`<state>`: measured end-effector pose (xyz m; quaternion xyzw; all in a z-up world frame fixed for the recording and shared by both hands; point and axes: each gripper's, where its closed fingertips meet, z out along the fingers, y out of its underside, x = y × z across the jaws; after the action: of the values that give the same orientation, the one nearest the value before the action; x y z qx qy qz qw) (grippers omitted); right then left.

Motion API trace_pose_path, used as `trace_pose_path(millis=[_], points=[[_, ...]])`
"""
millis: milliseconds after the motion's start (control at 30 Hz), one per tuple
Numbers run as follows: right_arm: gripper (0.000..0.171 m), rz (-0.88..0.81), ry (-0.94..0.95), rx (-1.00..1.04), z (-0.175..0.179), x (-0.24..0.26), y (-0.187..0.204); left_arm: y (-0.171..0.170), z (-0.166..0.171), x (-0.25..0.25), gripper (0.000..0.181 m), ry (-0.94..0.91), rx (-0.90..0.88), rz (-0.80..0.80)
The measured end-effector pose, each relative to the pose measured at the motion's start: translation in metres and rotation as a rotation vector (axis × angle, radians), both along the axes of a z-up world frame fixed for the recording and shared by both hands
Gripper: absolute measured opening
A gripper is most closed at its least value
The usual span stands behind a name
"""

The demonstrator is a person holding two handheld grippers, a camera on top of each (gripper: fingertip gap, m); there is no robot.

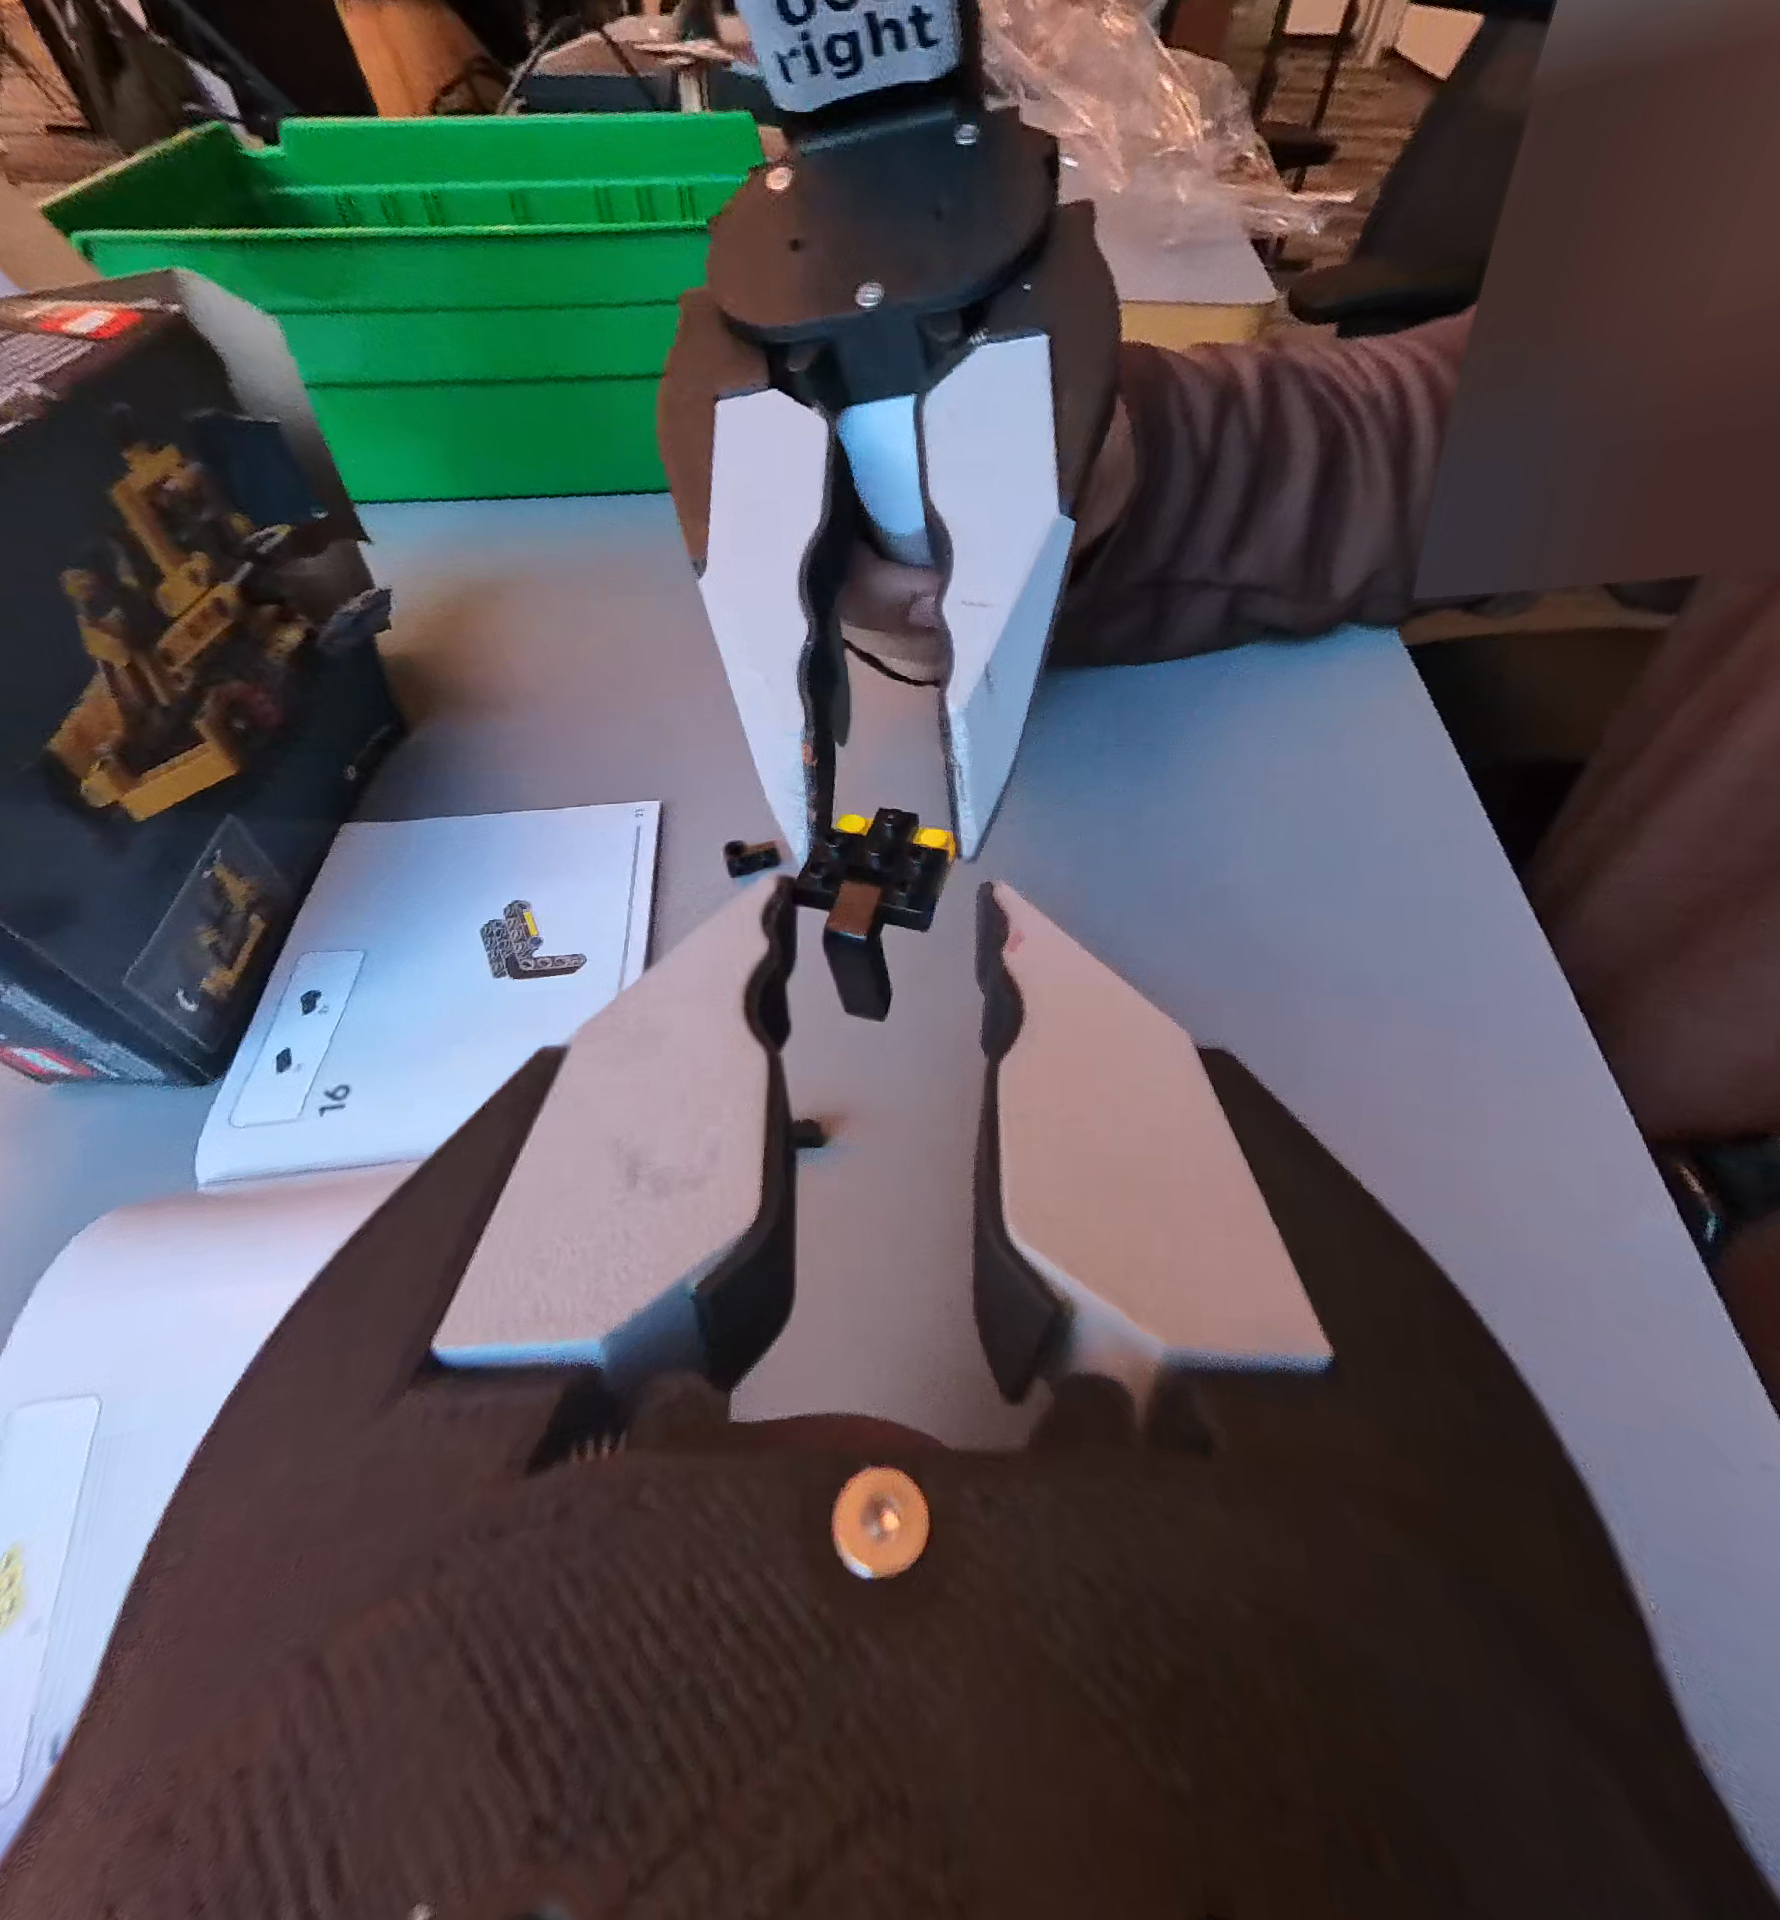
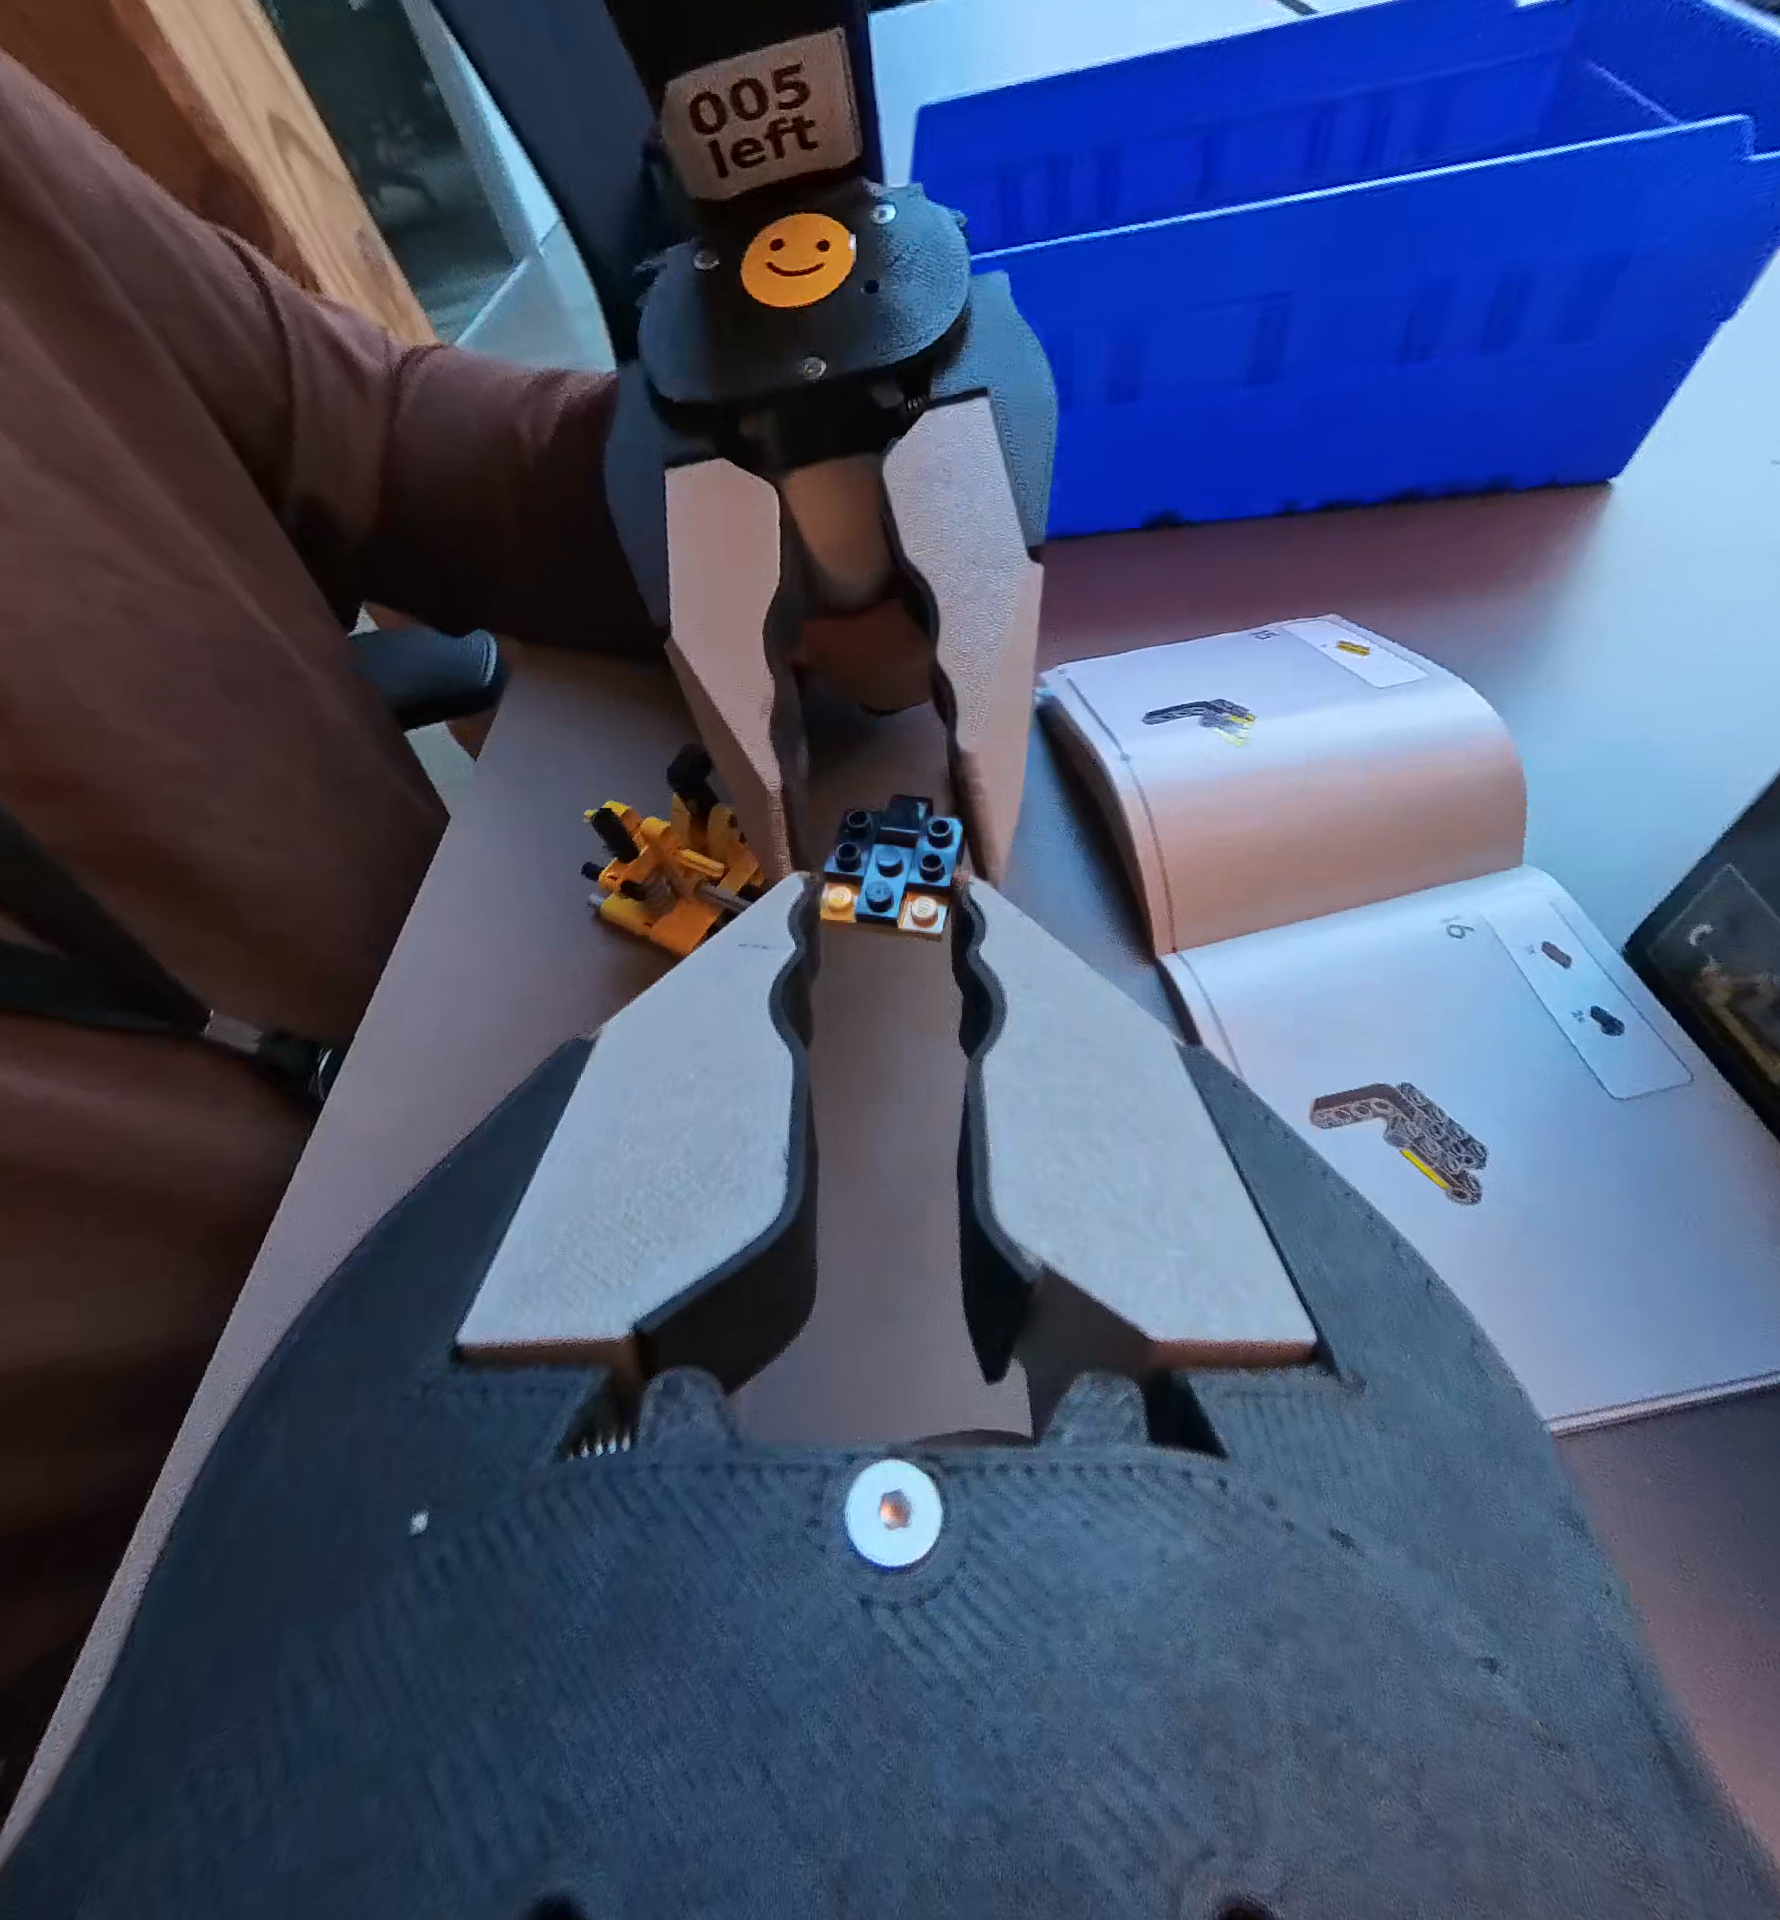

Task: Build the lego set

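A small black lego assembly (image 1: 881,868) with two yellow studs lies low over the grey table, between both grippers. My right gripper (image 2: 886,899) grips it by its sides at the fingertips; it also shows in the left wrist view (image 1: 884,836), facing me. A black angled piece (image 1: 855,961) sticks out of the assembly toward my left gripper (image 1: 886,904), which is open, its fingers on either side and apart from it. The assembly (image 2: 891,857) shows in the right wrist view with the left gripper (image 2: 881,868) behind it.
An open instruction booklet (image 1: 450,987) and the lego box (image 1: 138,675) lie left. A tiny black piece (image 1: 751,854) sits beside the assembly. A yellow sub-assembly (image 2: 673,868) rests near the sleeve. A green bin (image 1: 470,312) and a blue bin (image 2: 1385,312) stand behind. My left and right fingertips are right by each other.
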<state>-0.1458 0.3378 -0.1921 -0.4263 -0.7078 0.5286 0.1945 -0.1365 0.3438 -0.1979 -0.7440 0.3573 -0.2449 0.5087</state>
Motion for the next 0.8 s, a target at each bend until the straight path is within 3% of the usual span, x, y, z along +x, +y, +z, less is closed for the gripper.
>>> trace_pose_path(millis=[67, 333, 533, 667, 800], points=[[0.022, 0.019, 0.009, 0.021, 0.0, 0.002, -0.003, 0.0, -0.001, 0.0, 0.025, 0.034, 0.035, -0.002], [0.023, 0.024, 0.065, 0.088, 0.005, 0.005, -0.004, -0.002, 0.005, 0.002, 0.024, 0.042, 0.093, -0.025], [0.027, -0.076, 0.079, 0.161, 0.012, 0.015, 0.031, 0.004, 0.004, -0.009, 0.024, 0.245, 0.281, 0.025], [0.027, -0.148, -0.048, 0.231, -0.012, 0.029, 0.068, 0.012, -0.008, -0.018, 0.024, 0.304, 0.244, 0.079], [0.024, -0.152, -0.233, 0.235, -0.048, 0.045, 0.081, 0.02, -0.009, -0.033, 0.024, 0.312, 0.224, 0.157]])
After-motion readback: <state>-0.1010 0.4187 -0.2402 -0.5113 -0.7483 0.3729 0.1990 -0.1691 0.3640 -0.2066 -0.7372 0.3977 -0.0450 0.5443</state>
